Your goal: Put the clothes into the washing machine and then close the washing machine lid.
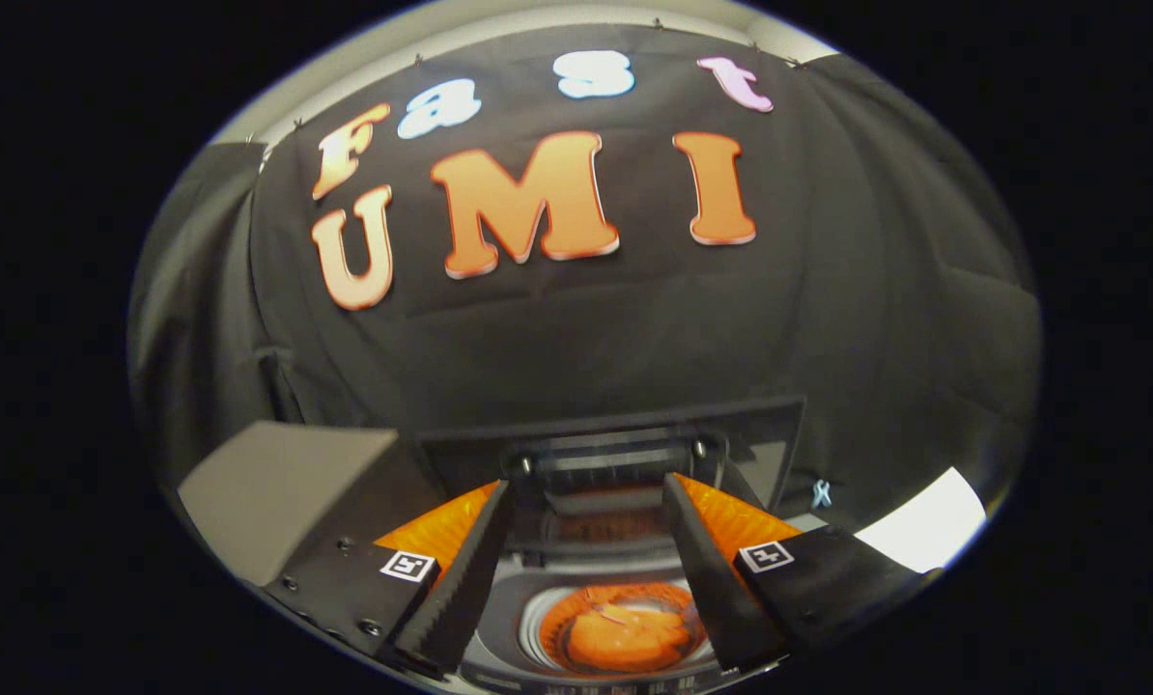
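I count one washing machine below me, with one lid standing raised behind its drum. One orange garment lies in that drum. My one gripper has two fingers, spread apart with nothing between them. One grey box sits beside the machine.

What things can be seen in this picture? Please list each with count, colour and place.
Small top-loading washing machine: one, grey, below and between the fingers.
Raised washing machine lid: one, dark, standing open beyond the fingers.
Orange clothes: one bundle, inside the drum.
Grey box: one, beside the machine, behind one finger.
White sheet: one, at the other side.
Black cloth wall: one, behind everything.
Gripper: one, fingers apart, holding nothing.
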The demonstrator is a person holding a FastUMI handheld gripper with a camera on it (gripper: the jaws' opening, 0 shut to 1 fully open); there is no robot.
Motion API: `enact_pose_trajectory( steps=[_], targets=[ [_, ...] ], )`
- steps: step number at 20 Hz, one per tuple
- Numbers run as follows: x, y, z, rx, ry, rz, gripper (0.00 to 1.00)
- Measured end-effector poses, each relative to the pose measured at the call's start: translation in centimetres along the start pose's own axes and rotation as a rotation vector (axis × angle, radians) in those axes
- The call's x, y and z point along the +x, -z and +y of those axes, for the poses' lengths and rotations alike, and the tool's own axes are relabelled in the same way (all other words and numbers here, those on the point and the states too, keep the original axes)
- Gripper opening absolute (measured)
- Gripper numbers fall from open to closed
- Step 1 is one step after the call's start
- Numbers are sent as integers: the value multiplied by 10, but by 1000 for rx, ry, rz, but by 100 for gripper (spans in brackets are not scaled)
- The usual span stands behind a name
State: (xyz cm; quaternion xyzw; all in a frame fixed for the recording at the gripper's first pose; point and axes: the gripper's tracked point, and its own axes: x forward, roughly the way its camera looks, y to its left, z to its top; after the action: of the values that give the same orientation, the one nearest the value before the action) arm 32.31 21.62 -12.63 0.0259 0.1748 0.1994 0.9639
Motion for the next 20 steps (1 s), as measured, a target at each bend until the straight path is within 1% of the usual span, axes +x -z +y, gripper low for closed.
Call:
enact_pose_trajectory(
  steps=[2,4,7,11,13,16,18,20],
  targets=[
    [20,-23,-4,-11,-5,-41,98],
    [40,-29,-7,-23,12,-45,99],
    [78,-24,-6,-11,5,-4,98],
    [121,-8,-25,-12,40,54,99],
    [135,1,-33,-7,57,82,99],
    [143,7,-38,5,59,91,99],
    [147,10,-44,-27,78,86,98],
    [149,14,-41,-105,76,82,99]
  ],
)
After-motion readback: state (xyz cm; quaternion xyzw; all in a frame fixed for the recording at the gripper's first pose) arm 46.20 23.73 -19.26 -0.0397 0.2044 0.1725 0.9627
